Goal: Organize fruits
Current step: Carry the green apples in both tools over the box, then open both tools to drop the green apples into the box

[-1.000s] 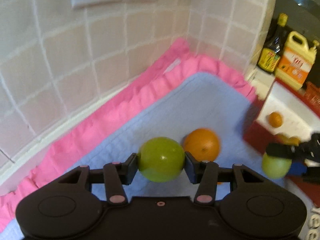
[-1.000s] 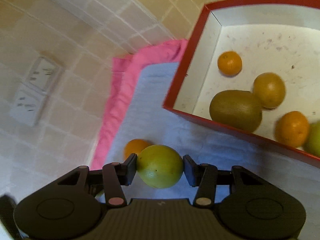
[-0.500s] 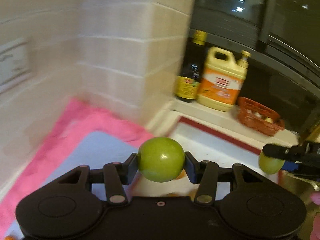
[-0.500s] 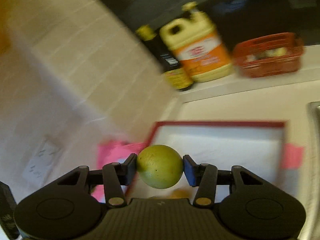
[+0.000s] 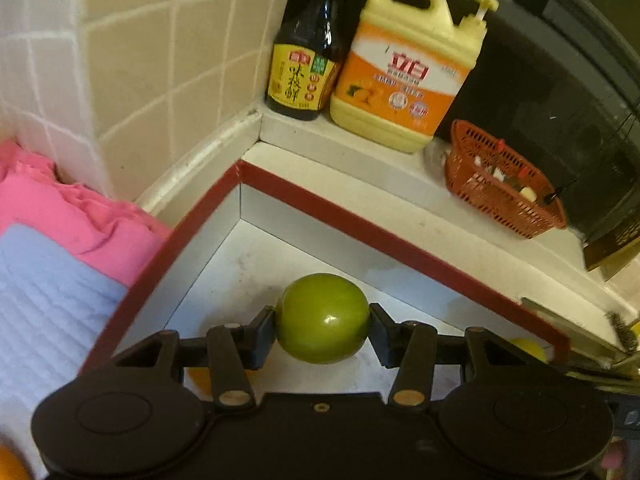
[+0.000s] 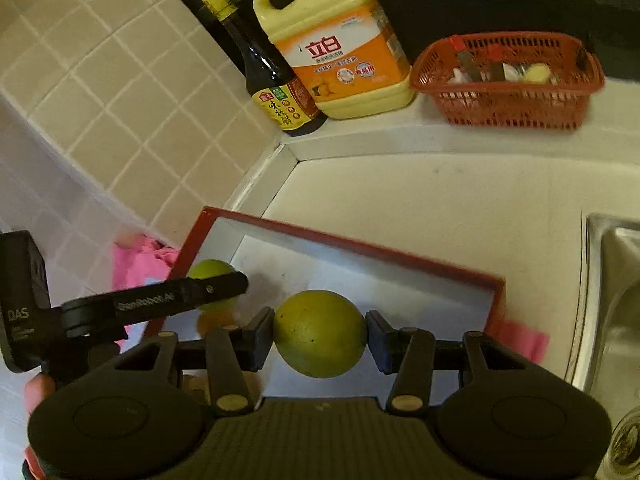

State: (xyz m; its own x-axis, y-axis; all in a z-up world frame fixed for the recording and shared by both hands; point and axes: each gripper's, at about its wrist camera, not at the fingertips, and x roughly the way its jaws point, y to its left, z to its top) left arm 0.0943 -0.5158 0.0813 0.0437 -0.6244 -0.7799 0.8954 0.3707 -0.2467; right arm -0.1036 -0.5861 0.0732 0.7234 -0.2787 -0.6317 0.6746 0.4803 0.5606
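Both grippers, two green fruits clamped, reached perhaps over box.

Dim warm indoor light, strong fisheye bending at edges, dark vignetted corners, slight motion blur, soft focus

We see a smooth, glossy green round fruit pinched at its sides above the white floor of a shallow red-rimmed box. A duller yellow-green round fruit, faintly speckled, hangs likewise over that box.
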